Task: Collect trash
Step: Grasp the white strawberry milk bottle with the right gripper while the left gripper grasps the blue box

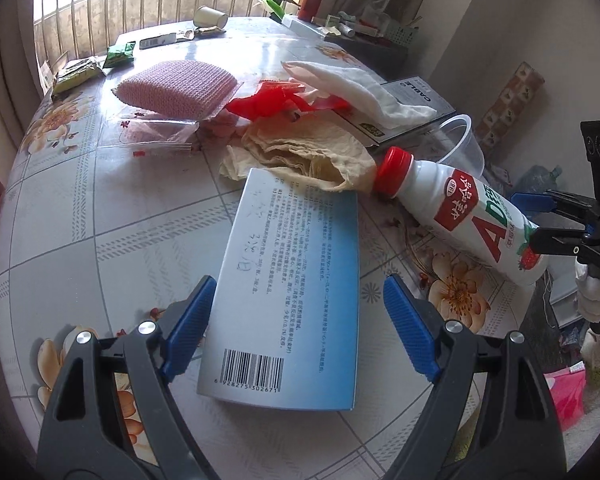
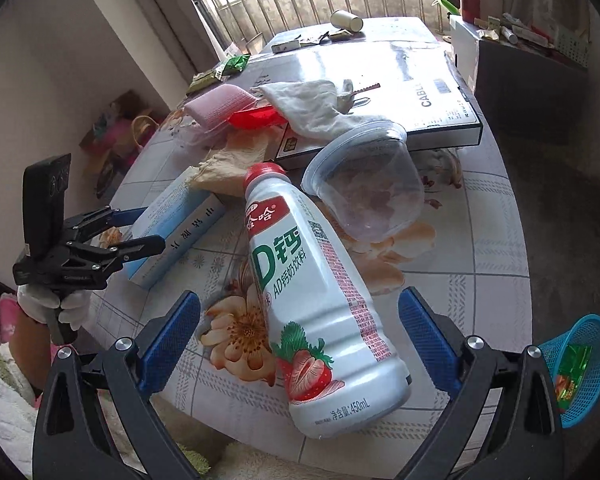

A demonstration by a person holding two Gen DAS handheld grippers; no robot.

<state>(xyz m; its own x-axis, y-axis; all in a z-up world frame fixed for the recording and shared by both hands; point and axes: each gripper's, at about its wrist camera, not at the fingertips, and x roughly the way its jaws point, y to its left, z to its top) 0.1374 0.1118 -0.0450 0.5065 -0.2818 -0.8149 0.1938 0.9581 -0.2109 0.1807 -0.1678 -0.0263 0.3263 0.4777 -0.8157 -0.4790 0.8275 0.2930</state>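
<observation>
A cluttered floral-patterned table point(image 1: 100, 208) is seen from two hand-held grippers, with a white milk-drink bottle point(image 2: 320, 300) lying on its side near the front edge as the landmark. The right gripper point(image 2: 300, 340) is held over the bottle with its blue fingers point(image 2: 168, 344) spread wide on either side of the lower body, not touching it. Just beside the bottle, on its left in the right wrist view, a pale blue box point(image 1: 292, 292) lies flat, barcode up; the left gripper point(image 1: 296, 328) is positioned above it, fingers set wide apart and clear of its edges, nothing gripped. Against the bottle's red cap point(image 1: 394, 168) a crumpled beige tissue point(image 1: 300, 156) is heaped, overlapping the far end of the box. Beyond the bottle, a clear plastic cup point(image 2: 372, 184) lies tipped on its side, and behind that a white cloth point(image 2: 308, 108) is draped over a flat black-and-white carton point(image 2: 380, 92). Further beyond, a red wrapper point(image 1: 276, 100) and a pink sponge in clear packaging point(image 1: 180, 88) are scattered. Below the table, to the bottle's right, a blue mesh basket point(image 2: 580, 360) holding wrappers is visible.
</observation>
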